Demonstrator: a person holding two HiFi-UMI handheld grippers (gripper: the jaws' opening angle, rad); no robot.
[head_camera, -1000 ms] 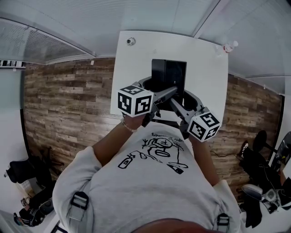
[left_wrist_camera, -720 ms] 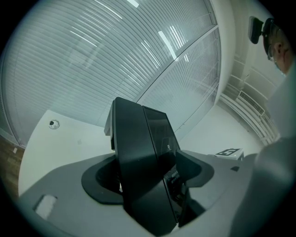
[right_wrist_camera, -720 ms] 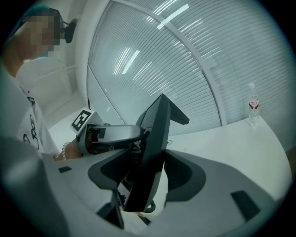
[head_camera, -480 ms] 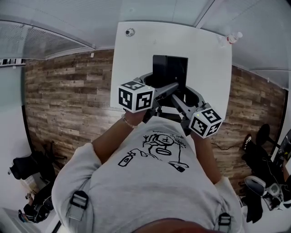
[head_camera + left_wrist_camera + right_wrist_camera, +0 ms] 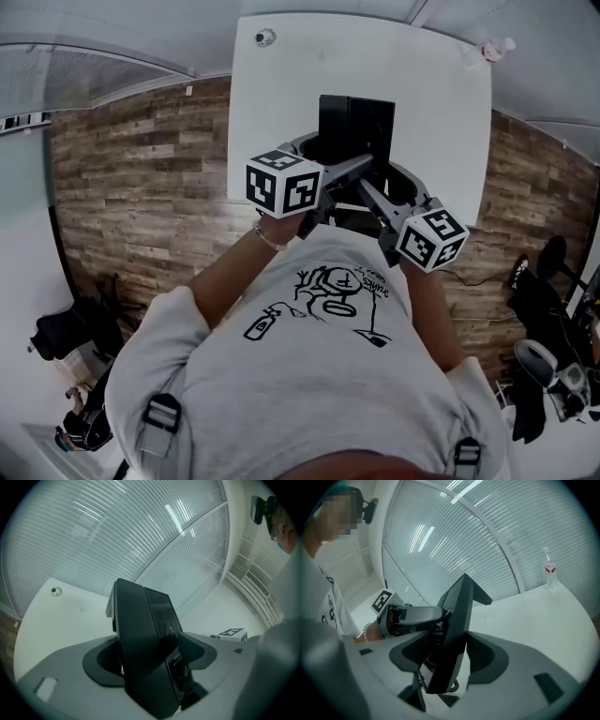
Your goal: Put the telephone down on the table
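A black telephone (image 5: 354,127) hangs tilted over the near half of the white table (image 5: 272,103), held from both sides. My left gripper (image 5: 328,164) is shut on its left part and my right gripper (image 5: 389,192) on its right part. In the left gripper view the telephone (image 5: 140,639) fills the gap between the jaws of the left gripper (image 5: 150,667), screen side to the right. In the right gripper view I see the telephone (image 5: 457,620) edge-on in the right gripper (image 5: 450,663). Its underside is hidden, so contact with the table cannot be told.
A clear water bottle (image 5: 497,49) stands at the table's far right corner, also the bottle (image 5: 551,573) in the right gripper view. A small round fitting (image 5: 265,37) sits at the far left corner. Wooden floor (image 5: 141,187) flanks the table; office chairs (image 5: 544,281) stand at right.
The head camera has tipped, so table and telephone sit higher in the frame. Both grippers keep their hold; the telephone has barely shifted relative to the table.
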